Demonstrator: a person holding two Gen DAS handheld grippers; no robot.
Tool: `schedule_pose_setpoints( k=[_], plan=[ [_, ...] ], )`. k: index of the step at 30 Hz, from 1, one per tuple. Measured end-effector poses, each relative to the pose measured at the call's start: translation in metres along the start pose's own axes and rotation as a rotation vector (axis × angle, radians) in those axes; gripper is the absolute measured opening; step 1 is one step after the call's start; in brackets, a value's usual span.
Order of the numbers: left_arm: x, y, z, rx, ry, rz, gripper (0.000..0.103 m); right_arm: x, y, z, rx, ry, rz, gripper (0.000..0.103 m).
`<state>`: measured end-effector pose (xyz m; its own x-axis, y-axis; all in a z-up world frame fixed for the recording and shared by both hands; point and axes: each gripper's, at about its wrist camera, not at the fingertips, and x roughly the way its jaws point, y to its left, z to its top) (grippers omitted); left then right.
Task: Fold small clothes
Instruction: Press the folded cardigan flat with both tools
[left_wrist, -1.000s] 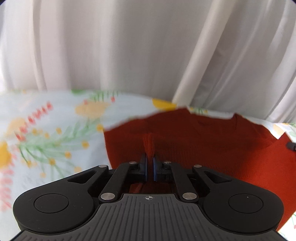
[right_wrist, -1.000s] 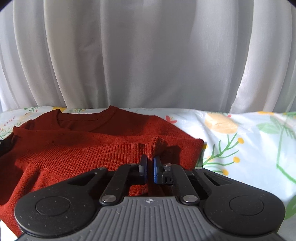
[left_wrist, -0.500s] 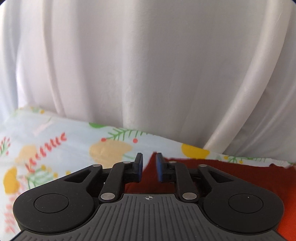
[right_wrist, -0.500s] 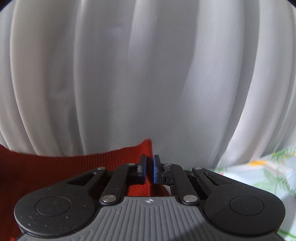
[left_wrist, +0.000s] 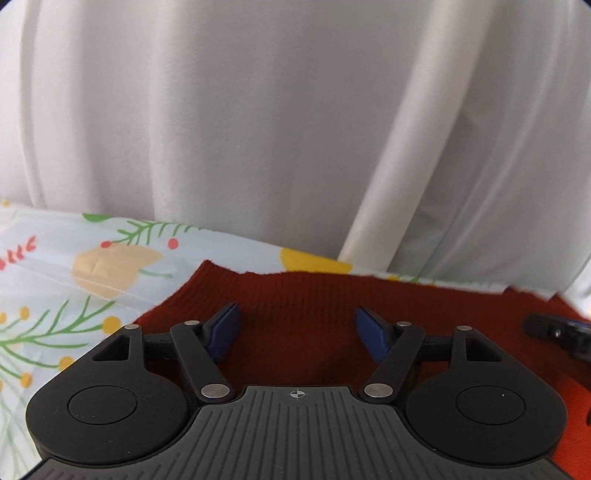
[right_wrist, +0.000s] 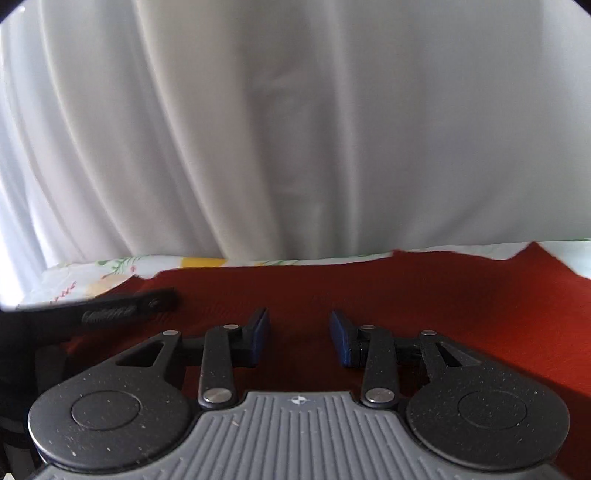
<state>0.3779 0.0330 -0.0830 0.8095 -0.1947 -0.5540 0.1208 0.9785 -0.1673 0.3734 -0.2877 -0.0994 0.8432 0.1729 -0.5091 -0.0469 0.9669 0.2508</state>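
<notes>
While my left gripper (left_wrist: 295, 334) hangs low over the rust-red ribbed knit sweater (left_wrist: 295, 295), its blue-padded fingers (left_wrist: 221, 330) are spreading apart, released, with only flat knit showing in the gap below them and no cloth pinched. My right gripper (right_wrist: 299, 338) is likewise released and still widening, its blue-padded fingers (right_wrist: 338, 338) standing apart over the same sweater (right_wrist: 369, 288), nothing gripped between them. The sweater lies spread beneath and ahead of both pairs of fingers, its far edge running just beyond the fingertips. It rests on a pale blue bench cover printed with yellow flowers and green sprigs (left_wrist: 92, 266), which shows left of my left fingers. Beyond the sweater's far edge hangs a pleated white curtain (left_wrist: 258, 129). From the right wrist view, my left gripper's black finger (right_wrist: 110, 312) reaches in from the left, over the knit.
</notes>
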Motion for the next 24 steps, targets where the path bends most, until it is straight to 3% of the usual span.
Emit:
schedule_pose_setpoints(
  k=[1,2,4,6,7,13,19,24],
  plan=[
    [-0.001,0.004,0.001,0.002,-0.005,0.003,0.075,-0.006,-0.009,-0.001,-0.048,-0.019,-0.099,0.046],
    [-0.003,0.009,0.001,0.006,-0.01,0.025,0.079,-0.01,-0.026,0.002,-0.022,-0.015,-0.142,0.047],
    [-0.004,0.026,-0.001,-0.066,-0.001,0.048,0.081,-0.024,-0.064,0.003,0.116,-0.041,-0.131,0.046],
    [-0.011,0.044,-0.005,-0.174,-0.036,-0.021,0.082,-0.038,-0.087,-0.002,0.177,-0.077,-0.197,0.047],
    [-0.012,0.048,-0.006,-0.191,-0.039,-0.031,0.082,-0.039,-0.094,-0.004,0.227,-0.091,-0.184,0.047],
    [-0.014,0.045,-0.007,-0.167,-0.035,-0.024,0.082,-0.048,-0.082,-0.006,0.137,-0.087,-0.271,0.051],
    [-0.02,0.052,-0.011,-0.198,-0.04,-0.063,0.082,-0.045,-0.085,-0.014,0.167,-0.091,-0.248,0.051],
    [-0.031,0.047,-0.013,-0.152,-0.026,-0.029,0.082,-0.042,-0.087,-0.015,0.169,-0.09,-0.249,0.051]
  ],
)
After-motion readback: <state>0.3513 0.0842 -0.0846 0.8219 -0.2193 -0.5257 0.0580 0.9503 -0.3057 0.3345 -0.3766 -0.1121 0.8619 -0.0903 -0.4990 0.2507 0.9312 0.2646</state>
